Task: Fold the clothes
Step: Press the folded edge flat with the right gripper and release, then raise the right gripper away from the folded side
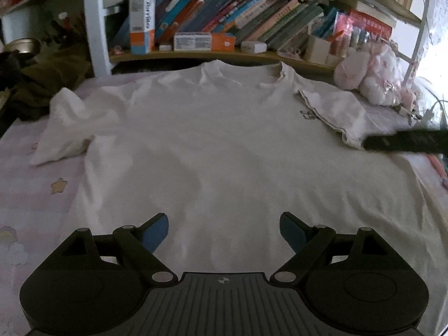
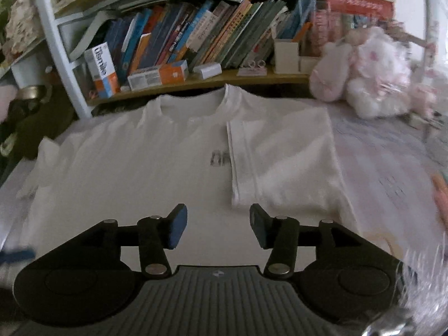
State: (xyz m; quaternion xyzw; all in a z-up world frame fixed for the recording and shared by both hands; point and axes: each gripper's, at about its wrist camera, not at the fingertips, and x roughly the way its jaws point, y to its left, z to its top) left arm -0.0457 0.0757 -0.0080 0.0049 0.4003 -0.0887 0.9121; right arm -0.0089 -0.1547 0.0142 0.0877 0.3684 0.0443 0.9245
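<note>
On the bed (image 1: 16, 196): white shirt (image 1: 212, 145), right sleeve (image 2: 282, 162) folded inward
Left claw (image 1: 224, 232): wide, empty
Right claw (image 2: 218, 225): wide, empty

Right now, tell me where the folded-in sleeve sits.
In the right wrist view the folded sleeve lies on the white T-shirt, right of its chest print, just beyond the open right gripper; the pink plush toy sits farther back right.

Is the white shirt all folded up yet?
Not yet. The white shirt lies mostly spread on the bed; only its right sleeve is folded inward, and the left sleeve sticks out crumpled.
</note>
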